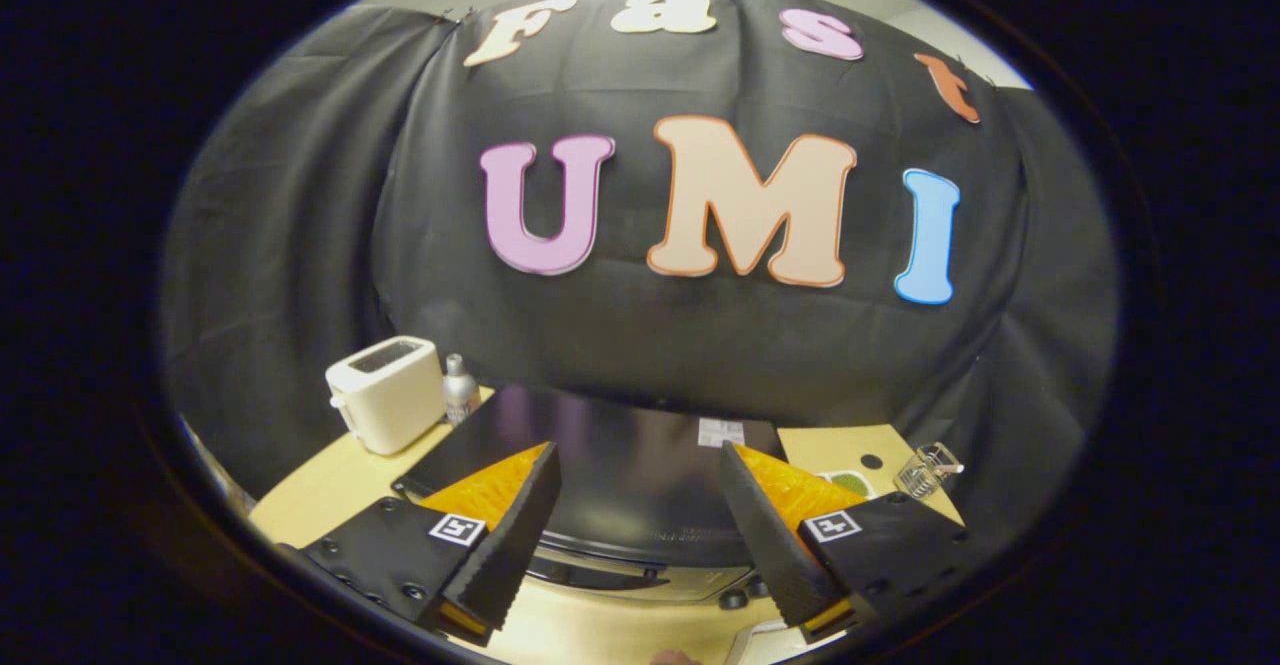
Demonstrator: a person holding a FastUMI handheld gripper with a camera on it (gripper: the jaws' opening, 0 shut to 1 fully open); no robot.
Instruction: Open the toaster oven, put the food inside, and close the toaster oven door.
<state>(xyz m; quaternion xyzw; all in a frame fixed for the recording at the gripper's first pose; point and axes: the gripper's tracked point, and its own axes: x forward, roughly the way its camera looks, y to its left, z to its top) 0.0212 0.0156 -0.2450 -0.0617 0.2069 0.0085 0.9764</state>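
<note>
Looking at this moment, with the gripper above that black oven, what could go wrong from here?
The gripper hangs open above the toaster oven, looking down on its top, so the door is hard to see; it might miss the handle. Swinging sideways could knock over the glass beside the oven, or the metal bottle by the white toaster.

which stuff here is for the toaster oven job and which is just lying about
For the job: toaster oven, just ahead of the open claw.
Lying about: white toaster, metal bottle beside it, clear glass on the table.

Gripper: 2 ridged fingers, square markers, apparently screws.
</note>
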